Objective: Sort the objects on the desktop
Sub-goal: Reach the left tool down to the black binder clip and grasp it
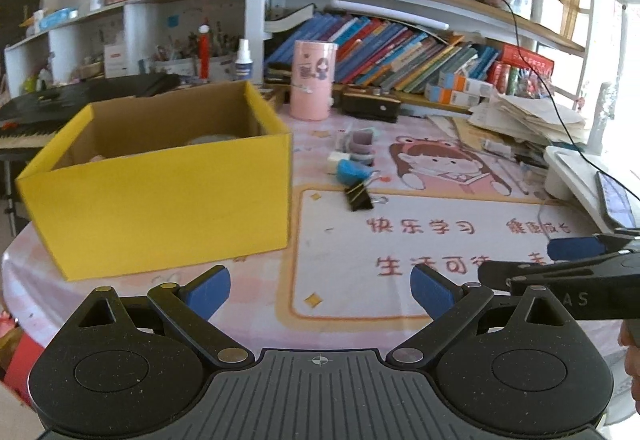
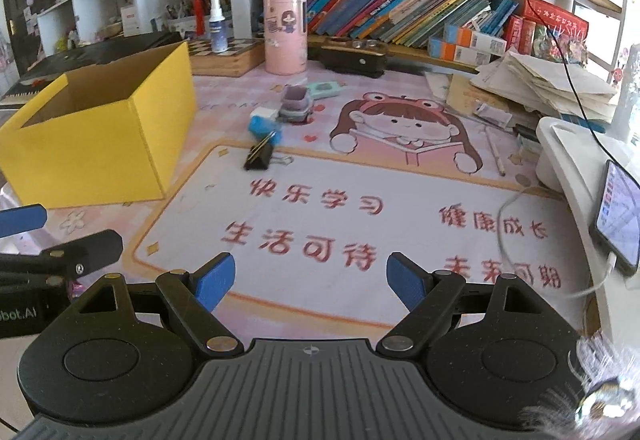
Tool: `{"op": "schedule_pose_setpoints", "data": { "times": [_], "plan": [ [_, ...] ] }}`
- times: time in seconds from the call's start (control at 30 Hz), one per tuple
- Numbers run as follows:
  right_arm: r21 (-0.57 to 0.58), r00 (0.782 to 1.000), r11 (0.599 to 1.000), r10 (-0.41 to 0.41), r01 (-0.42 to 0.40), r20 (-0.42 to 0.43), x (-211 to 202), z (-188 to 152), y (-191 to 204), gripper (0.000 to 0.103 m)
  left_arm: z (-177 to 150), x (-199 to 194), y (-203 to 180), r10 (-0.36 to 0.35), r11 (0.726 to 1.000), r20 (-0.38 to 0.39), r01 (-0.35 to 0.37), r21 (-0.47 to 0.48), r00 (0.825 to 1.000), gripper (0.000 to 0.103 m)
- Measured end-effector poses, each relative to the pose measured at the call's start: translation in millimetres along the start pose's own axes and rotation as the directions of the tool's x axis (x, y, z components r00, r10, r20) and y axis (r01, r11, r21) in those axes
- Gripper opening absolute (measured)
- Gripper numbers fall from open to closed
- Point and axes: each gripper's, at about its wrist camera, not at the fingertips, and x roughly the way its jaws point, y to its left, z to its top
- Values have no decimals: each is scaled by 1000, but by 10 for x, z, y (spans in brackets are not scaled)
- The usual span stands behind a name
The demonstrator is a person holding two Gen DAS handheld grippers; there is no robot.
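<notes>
Nearest, the left gripper (image 1: 320, 290) and the right gripper (image 2: 310, 280) both hover over the pink desk mat (image 2: 360, 232) with their blue fingers spread wide and nothing between them. Farther out a black binder clip (image 2: 259, 156) lies on the mat touching a blue eraser (image 2: 262, 128), with small stacked items (image 2: 296, 104) just behind; the yellow box (image 1: 160, 192) stands to their left, a pink canister (image 2: 285, 34) beyond
</notes>
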Motion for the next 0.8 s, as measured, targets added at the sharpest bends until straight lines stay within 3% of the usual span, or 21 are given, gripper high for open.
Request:
{"op": "schedule_pose_setpoints", "data": {
  "times": [0.5, 0.8],
  "plan": [
    [-16, 1000, 1000, 17, -18, -16, 381, 313, -477, 82, 244, 503, -439, -21, 999, -40, 23, 39, 999, 98],
    [-14, 999, 999, 48, -48, -4, 567, 481, -806, 82, 340, 745, -696, 9, 999, -50, -7, 50, 999, 97]
  ]
}}
